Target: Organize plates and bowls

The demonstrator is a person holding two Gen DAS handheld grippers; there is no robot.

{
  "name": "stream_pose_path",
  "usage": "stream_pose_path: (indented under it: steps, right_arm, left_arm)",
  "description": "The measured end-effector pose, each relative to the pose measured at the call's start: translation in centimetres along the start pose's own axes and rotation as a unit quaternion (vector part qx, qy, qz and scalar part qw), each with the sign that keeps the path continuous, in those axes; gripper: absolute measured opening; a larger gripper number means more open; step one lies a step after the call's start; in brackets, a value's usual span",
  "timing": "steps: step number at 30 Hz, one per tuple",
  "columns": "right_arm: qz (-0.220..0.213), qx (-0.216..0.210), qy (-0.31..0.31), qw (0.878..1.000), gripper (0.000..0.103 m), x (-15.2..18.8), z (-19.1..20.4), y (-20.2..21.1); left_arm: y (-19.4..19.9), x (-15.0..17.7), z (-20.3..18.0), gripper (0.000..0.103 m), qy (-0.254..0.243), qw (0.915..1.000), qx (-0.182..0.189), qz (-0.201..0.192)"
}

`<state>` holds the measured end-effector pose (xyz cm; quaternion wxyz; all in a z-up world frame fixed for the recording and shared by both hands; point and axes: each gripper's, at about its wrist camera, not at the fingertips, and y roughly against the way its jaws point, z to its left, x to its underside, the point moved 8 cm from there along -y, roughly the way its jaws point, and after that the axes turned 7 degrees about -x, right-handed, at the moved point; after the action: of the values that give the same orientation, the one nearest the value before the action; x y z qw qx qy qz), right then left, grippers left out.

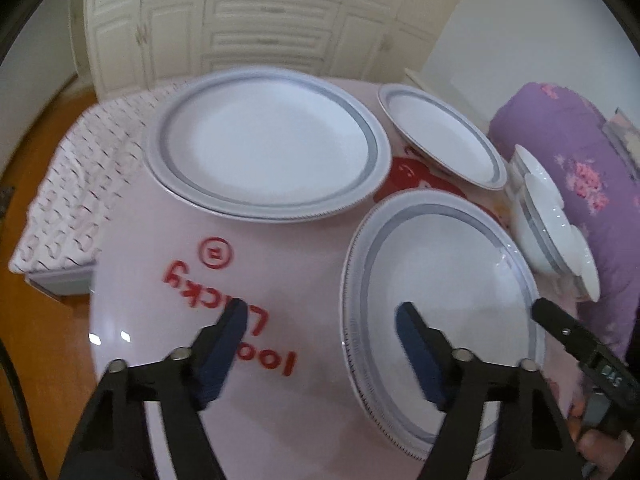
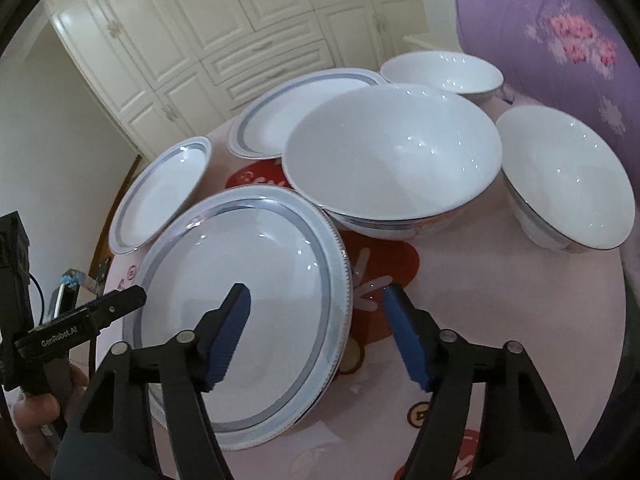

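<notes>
White plates with grey rim bands lie on a round pink table [image 1: 256, 320]. In the left wrist view my left gripper [image 1: 320, 316] is open, straddling the left rim of the near stacked plates [image 1: 444, 300]. A large plate [image 1: 268, 148] lies behind, a deep plate [image 1: 444, 132] to its right, and stacked bowls [image 1: 552, 216] on their side at far right. In the right wrist view my right gripper [image 2: 316, 300] is open over the right rim of the near plates [image 2: 240, 292]. A big bowl [image 2: 392, 156] stands behind, smaller bowls at right [image 2: 564, 176] and at back [image 2: 440, 68].
A purple flowered quilt [image 1: 568, 148] lies right of the table. A patterned mattress [image 1: 80, 184] lies to the left on the wood floor. White cabinets [image 1: 256, 12] stand behind. Two more plates [image 2: 160, 196] [image 2: 280, 112] lie at left and back in the right wrist view.
</notes>
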<state>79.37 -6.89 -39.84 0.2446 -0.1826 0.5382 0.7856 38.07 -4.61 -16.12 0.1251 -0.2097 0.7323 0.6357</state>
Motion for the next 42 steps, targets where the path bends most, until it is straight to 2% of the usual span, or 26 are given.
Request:
stream_pose_path:
  steps: [2, 4, 5, 7, 10, 12, 16, 21, 32, 42]
  right_arm:
    - [0.003, 0.004, -0.002, 1.000, 0.061, -0.2, -0.3, -0.3]
    - [0.009, 0.002, -0.004, 1.000, 0.056, -0.2, -0.5, -0.6]
    - [0.012, 0.002, -0.005, 1.000, 0.053, -0.1, -0.6, -0.7]
    - [0.020, 0.003, -0.006, 1.000, 0.037, 0.1, -0.6, -1.4]
    - [0.028, 0.007, -0.007, 1.000, 0.032, 0.4, -0.6, -2.0]
    - [0.028, 0.012, -0.010, 0.999, 0.032, 0.3, -0.7, -2.2]
    - [0.024, 0.016, -0.019, 0.999, 0.026, 0.2, -1.2, -2.1]
    - [0.024, 0.012, -0.030, 0.999, 0.026, 0.5, -0.9, -1.8]
    - [0.030, -0.026, -0.005, 0.999, 0.026, 0.4, 3.5, -2.1]
    - [0.046, -0.054, 0.027, 0.997, 0.026, 1.7, 8.1, -2.2]
  left_arm:
    - [-0.5, -0.6, 0.3, 0.050, 0.005, 0.9998, 0.016, 0.012]
    - [-1.0, -1.0, 0.3, 0.044, 0.006, 0.9996, 0.023, 0.017]
    - [-1.1, -1.4, 0.2, 0.035, 0.005, 0.9996, 0.025, 0.014]
    - [-1.5, -1.2, -0.3, 0.024, 0.005, 0.9984, 0.052, 0.023]
    - [-1.3, -1.6, -1.0, 0.016, -0.011, 0.9984, 0.053, 0.020]
    - [-1.4, -1.5, -0.9, 0.016, -0.016, 0.9989, 0.042, 0.014]
    - [-1.7, -0.6, -0.7, 0.015, -0.008, 0.9987, 0.047, 0.014]
    - [-1.1, 1.4, 0.3, 0.015, -0.002, 0.9994, 0.035, 0.007]
    - [3.2, 2.6, 2.8, 0.015, 0.025, 0.9993, 0.021, -0.018]
    - [7.6, 5.4, 6.8, 0.016, 0.053, 0.9982, 0.006, -0.026]
